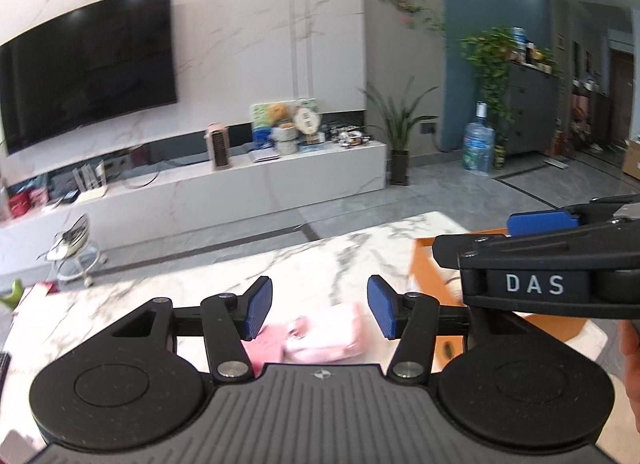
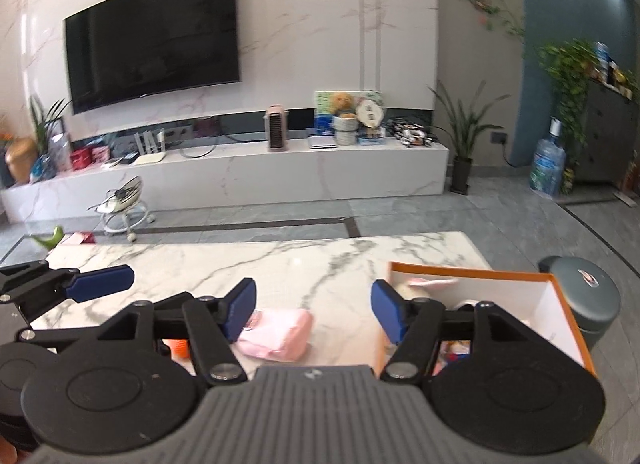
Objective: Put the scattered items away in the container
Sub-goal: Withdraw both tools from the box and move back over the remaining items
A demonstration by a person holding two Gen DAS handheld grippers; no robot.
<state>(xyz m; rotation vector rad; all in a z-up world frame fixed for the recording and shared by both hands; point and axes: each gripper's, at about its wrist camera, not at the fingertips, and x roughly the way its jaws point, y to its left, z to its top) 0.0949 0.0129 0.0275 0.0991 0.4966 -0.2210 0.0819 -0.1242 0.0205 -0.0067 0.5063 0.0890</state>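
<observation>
A soft pink pouch [image 1: 328, 334] lies on the white marble table [image 1: 208, 288], beside a flat pink card [image 1: 264, 344]. My left gripper [image 1: 320, 310] is open and empty, hovering just above the pouch. The pouch also shows in the right wrist view [image 2: 280, 334], below my right gripper [image 2: 314, 310], which is open and empty. An orange box with a white inside [image 2: 560, 304] stands at the right of the table and holds several items. It shows in the left wrist view [image 1: 424, 264], partly hidden by the right gripper body [image 1: 540, 260]. A small orange object [image 2: 178, 346] lies under the right gripper.
A grey round bin [image 2: 580, 292] stands on the floor right of the table. A white TV bench [image 2: 280, 172] with clutter runs along the far wall. A small stool [image 2: 124, 208] stands on the floor. A red packet [image 2: 80, 238] lies at the table's far left edge.
</observation>
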